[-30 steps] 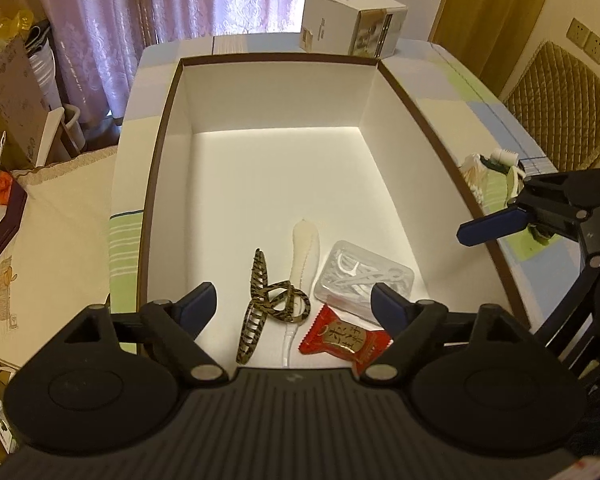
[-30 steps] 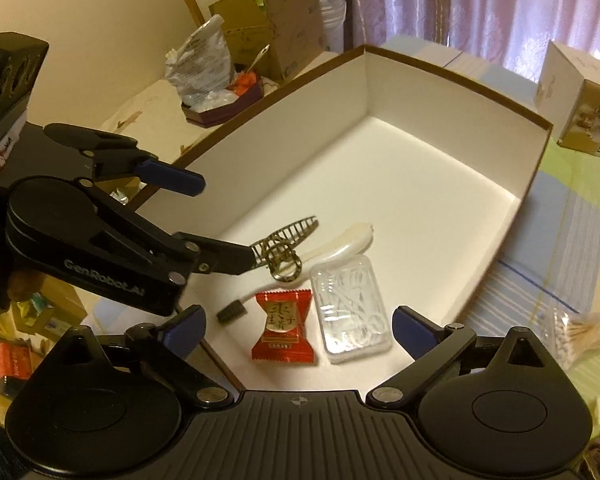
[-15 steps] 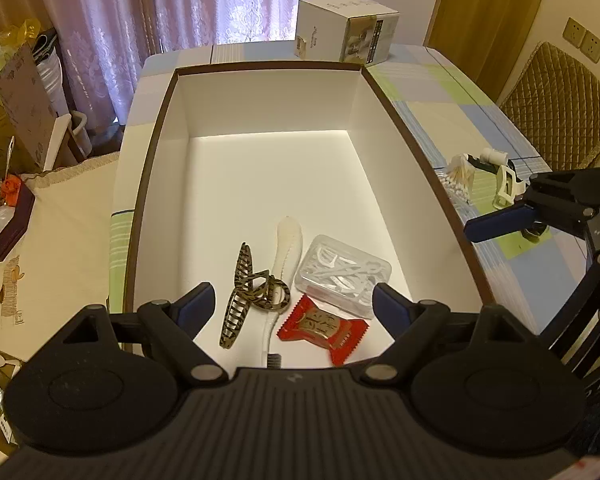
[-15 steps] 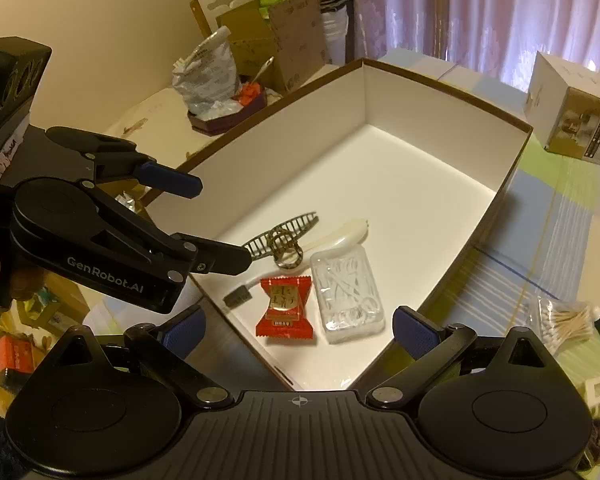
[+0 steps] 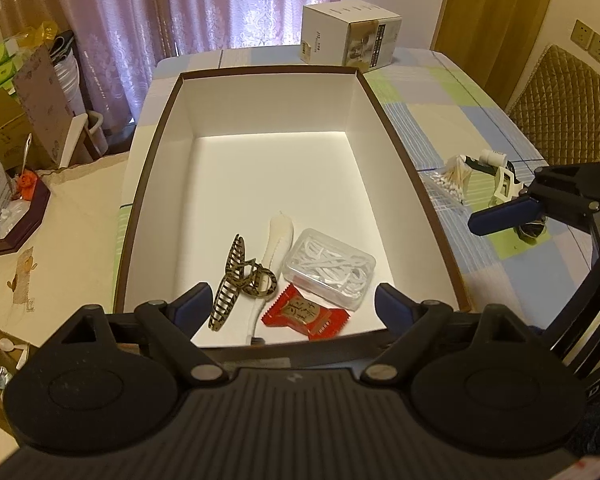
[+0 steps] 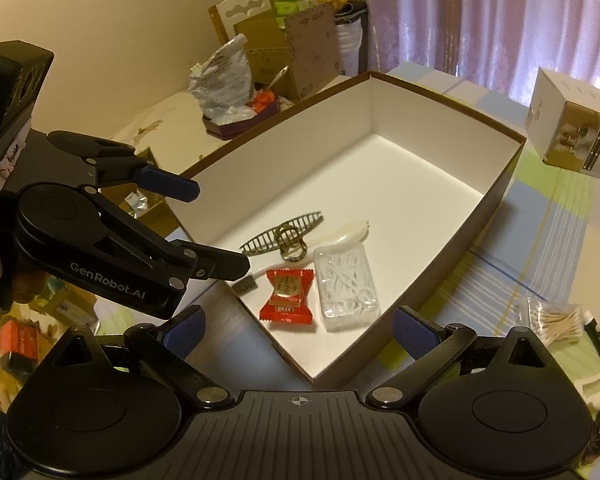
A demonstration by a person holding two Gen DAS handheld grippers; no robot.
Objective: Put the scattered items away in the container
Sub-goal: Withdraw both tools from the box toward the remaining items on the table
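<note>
L gripper (image 5: pixel 290 302) wide open, empty, over box (image 5: pixel 404 168) near wall | R gripper (image 6: pixel 296 330) same | cotton swabs bag (image 5: pixel 452 178) at 3 o'clock: light, crinkly, slippery; pinch bag mid.

The box (image 5: pixel 364 128) looks like matt white card; the floss case (image 5: pixel 329 268) is clear plastic; the candy wrapper (image 5: pixel 305 314) is glossy.
</note>
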